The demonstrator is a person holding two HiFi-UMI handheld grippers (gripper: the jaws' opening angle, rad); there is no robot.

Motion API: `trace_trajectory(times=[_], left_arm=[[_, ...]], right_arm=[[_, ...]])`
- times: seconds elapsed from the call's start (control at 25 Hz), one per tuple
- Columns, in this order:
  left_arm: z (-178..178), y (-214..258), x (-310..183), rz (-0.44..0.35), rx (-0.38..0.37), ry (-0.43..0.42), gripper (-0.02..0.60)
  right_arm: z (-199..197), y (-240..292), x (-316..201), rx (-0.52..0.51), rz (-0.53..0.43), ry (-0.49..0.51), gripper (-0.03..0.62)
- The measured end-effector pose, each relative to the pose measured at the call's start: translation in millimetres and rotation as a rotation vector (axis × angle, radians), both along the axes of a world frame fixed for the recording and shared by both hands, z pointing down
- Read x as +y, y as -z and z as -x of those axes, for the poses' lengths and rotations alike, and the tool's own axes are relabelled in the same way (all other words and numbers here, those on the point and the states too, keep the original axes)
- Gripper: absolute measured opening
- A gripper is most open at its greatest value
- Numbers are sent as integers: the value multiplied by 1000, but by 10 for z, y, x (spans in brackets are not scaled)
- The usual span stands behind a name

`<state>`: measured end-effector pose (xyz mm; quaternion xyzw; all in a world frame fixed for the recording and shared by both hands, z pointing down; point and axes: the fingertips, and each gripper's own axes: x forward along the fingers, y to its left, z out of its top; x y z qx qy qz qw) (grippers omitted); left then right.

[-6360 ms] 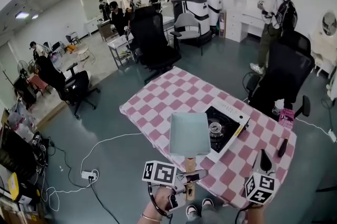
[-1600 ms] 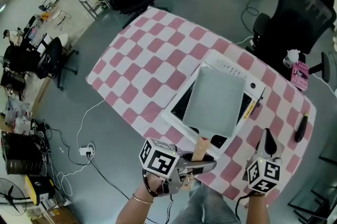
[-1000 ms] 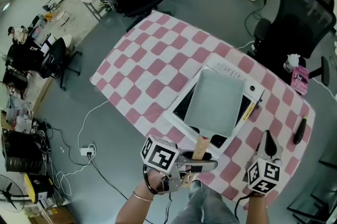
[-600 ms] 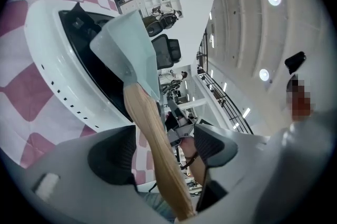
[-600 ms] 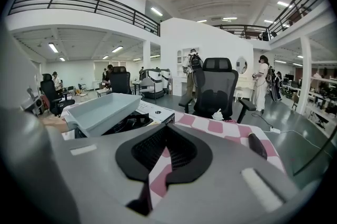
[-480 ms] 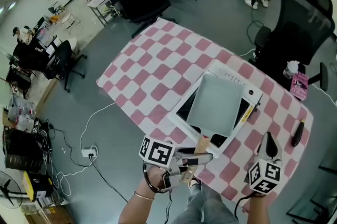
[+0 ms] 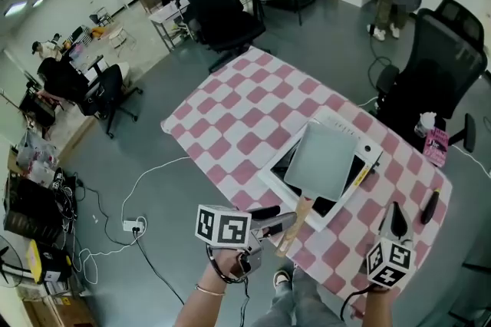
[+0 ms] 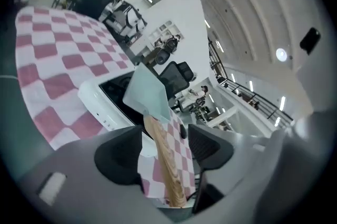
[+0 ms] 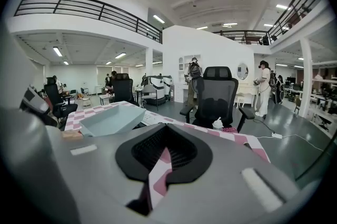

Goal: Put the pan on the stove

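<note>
No text, brand name or numeral was legible in any view. The yellow label strip on the front edge of the stove carried print too small to read. Any print on the pink item beside the black chair could not be made out. The marker cubes bore only black-and-white square code patterns, without letters or digits

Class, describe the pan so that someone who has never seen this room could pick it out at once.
Find the table with the pink-and-white checked cloth, then the white stove near its front edge. The pan sits on that stove: shallow, square, pale green, with a light wooden handle pointing toward the camera wearer. Nothing else on the table is that shape or colour.
</note>
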<state>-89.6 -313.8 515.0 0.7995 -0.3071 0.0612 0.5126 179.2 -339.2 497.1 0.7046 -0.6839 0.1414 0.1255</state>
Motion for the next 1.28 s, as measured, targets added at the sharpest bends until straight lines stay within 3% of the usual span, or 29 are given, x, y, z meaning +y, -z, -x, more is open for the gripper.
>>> trace_trajectory(times=[0.12,0.4,0.48,0.6,0.8,1.04,1.2,1.28], left_arm=[[244,247,-33,-139,-118,91,250],[674,1043,40,-474,-315,307,181],[772,1238,91,-547,-355,379,159],[938,1423,178,-629,-427,497,77],[1155,1524,315,-715,-544,641,0],[1259,1495,391,-776,-629,724,-2],[1311,1463,404,-814,-714,786,-2],[1292,1434,382,-809,-718,782,-2]], right_arm=[[-21,85,121,6,-6,-4,9],[40,378,322,19,-51,19,9],[112,498,356,21,-72,41,11],[224,686,401,14,-107,73,9],[321,1081,389,8,-187,121,9],[267,1420,374,3,-268,125,9],[202,1458,370,10,-278,121,9],[164,1428,390,13,-271,116,9]])
